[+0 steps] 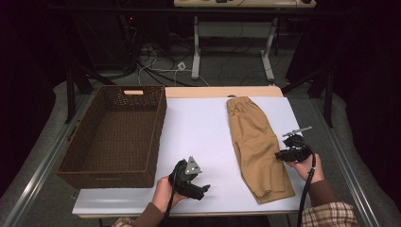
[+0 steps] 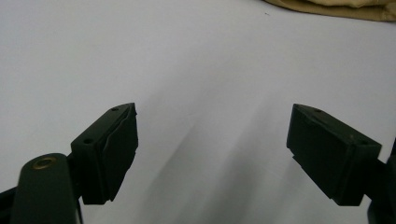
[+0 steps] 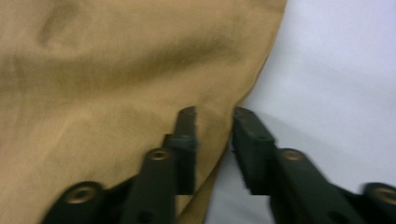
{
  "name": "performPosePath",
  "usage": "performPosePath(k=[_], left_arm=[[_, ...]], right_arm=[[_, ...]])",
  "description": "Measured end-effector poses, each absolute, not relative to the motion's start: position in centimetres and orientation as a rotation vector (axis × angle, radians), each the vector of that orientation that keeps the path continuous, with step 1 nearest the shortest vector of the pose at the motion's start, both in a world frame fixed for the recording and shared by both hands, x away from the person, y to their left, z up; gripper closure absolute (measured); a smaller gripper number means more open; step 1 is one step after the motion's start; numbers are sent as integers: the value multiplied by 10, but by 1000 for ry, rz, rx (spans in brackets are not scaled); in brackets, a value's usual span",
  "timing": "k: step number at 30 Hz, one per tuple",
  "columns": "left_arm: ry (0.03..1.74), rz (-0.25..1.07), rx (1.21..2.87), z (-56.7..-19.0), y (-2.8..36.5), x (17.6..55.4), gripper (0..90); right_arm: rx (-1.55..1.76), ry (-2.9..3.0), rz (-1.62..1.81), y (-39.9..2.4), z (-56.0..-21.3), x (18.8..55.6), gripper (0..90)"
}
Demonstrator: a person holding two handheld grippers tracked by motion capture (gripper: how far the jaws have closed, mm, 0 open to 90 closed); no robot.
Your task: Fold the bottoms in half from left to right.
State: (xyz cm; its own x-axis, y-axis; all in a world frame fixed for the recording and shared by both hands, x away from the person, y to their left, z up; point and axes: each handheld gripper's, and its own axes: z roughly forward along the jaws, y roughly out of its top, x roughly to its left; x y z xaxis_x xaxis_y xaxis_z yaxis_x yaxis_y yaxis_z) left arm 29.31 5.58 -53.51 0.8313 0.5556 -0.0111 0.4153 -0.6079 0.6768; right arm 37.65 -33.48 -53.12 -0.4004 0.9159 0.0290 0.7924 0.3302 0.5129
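Observation:
Tan shorts (image 1: pixel 255 142) lie flat on the right half of the white table (image 1: pixel 198 127), waistband at the far end. At their right edge, about halfway down, is my right gripper (image 1: pixel 279 154). In the right gripper view its jaws (image 3: pixel 215 114) stand a narrow gap apart astride the hem of the shorts (image 3: pixel 116 70), and the cloth edge shows in that gap without being pinched. My left gripper (image 1: pixel 203 189) rests near the front edge, left of the shorts. Its jaws (image 2: pixel 212 144) are wide open over bare table, with a strip of the shorts (image 2: pixel 336 7) far off.
A dark brown wicker basket (image 1: pixel 161 127) stands on the left of the table, with nothing visible inside it. Bare white surface lies between the basket and the shorts. A wooden board edge (image 1: pixel 222 91) runs along the table's far side.

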Motion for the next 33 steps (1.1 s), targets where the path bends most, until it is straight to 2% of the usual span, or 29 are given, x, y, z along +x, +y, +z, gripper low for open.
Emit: performPosePath(k=[4, 10, 11, 13, 16, 22, 28, 31, 33], left_arm=[[705, 263, 2305, -535, 57, 294, 166], [704, 262, 2306, -535, 57, 294, 166], [705, 260, 2305, -535, 56, 294, 166], [703, 261, 2309, -535, 56, 294, 166], [704, 261, 2308, -535, 56, 293, 166], [703, 264, 2308, -535, 56, 293, 166], [705, 262, 2308, -535, 56, 293, 166], [702, 263, 2310, -535, 56, 293, 166], [702, 263, 2310, -535, 56, 293, 166]], right_arm=[[1523, 2343, 649, -333, -533, 377, 886], [1468, 2318, 632, -335, -524, 376, 888], [1465, 2303, 624, -336, -523, 377, 875], [1491, 2300, 632, -339, -525, 378, 773], [1533, 2353, 653, -340, -529, 377, 691], [1554, 2394, 624, -337, -531, 367, 823], [1585, 2442, 653, -339, -531, 360, 774], [1570, 2473, 618, -338, -531, 356, 862], [1544, 2488, 599, -337, -530, 355, 887]])
